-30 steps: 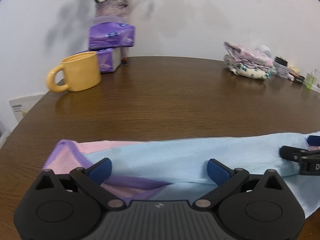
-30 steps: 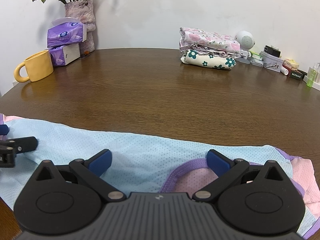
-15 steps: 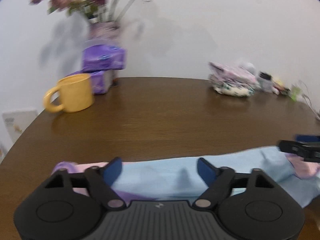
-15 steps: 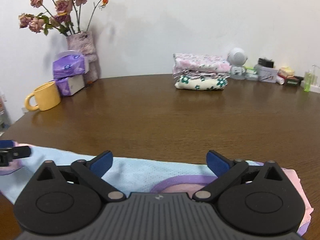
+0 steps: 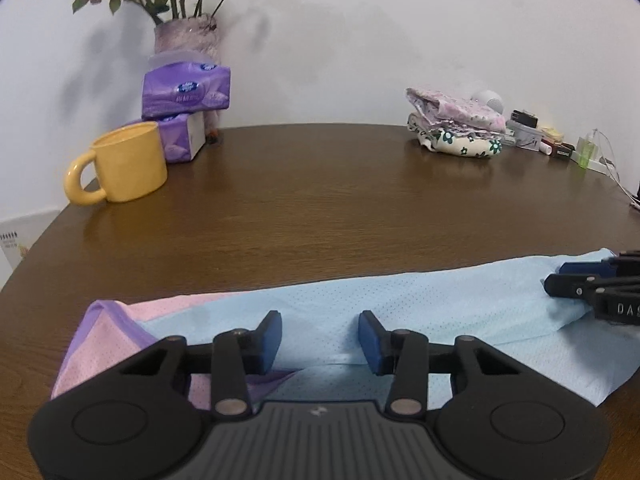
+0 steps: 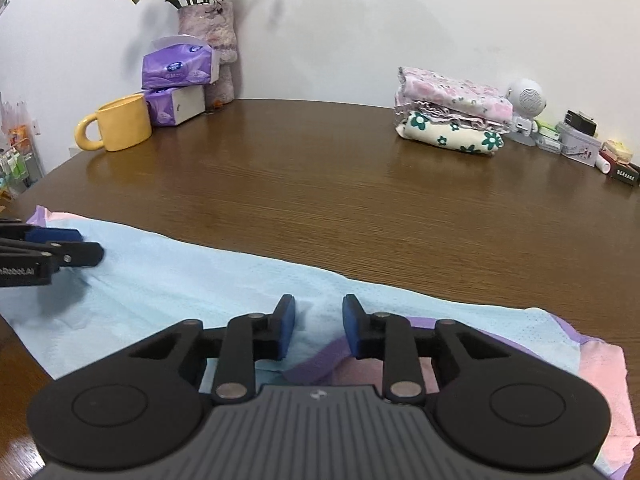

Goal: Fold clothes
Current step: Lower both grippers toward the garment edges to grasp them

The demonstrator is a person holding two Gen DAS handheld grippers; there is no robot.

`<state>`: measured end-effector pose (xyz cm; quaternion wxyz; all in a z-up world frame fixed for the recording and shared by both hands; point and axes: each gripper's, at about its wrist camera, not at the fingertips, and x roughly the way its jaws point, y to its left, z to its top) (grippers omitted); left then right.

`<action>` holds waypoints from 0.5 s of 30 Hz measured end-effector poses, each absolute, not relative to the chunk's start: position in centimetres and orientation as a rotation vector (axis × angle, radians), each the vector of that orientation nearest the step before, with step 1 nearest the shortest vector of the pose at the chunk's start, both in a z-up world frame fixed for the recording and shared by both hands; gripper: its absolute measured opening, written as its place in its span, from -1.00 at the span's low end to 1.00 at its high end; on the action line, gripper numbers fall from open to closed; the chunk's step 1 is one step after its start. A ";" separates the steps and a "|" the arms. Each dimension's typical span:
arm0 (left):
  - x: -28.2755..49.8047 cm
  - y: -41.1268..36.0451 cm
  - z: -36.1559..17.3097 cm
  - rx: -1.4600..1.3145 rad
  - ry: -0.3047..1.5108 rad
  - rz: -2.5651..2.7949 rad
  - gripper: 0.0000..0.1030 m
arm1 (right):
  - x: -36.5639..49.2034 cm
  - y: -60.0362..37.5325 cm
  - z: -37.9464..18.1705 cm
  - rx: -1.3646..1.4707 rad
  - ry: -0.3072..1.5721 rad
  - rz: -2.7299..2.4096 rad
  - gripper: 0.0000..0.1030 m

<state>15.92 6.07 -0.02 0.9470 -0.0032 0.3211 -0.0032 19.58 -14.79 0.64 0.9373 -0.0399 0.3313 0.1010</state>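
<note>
The light blue garment (image 5: 400, 304) with pink and purple parts lies flat along the near edge of the brown table (image 5: 320, 200). The left gripper (image 5: 319, 338) and the right gripper (image 6: 318, 326) sit over its two ends, well apart. Both pairs of jaws are closing, with a raised fold of blue cloth between them; I cannot tell if the pads press it.

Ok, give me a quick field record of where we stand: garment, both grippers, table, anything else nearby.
garment: light blue shirt with pink and purple trim, lying flat along the near edge
left gripper: fingers closing, blue fabric between them, pads not yet pressing
right gripper: fingers closing over a raised fold of the shirt, narrow gap left
table: brown wood
folded pile: floral clothes, far right
yellow mug: far left, beside tissue packs and flower vase
</note>
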 end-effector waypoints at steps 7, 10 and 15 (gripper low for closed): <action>14.9 4.5 2.1 0.025 0.593 -0.026 0.48 | 17.3 -16.7 3.2 0.001 0.564 0.267 -0.15; 14.4 2.0 3.5 0.044 0.566 -0.103 0.62 | 15.7 -18.7 4.6 0.009 0.527 0.243 0.23; 15.3 -3.3 4.2 0.075 0.568 -0.276 0.74 | 14.1 -23.9 4.9 0.055 0.549 0.142 0.62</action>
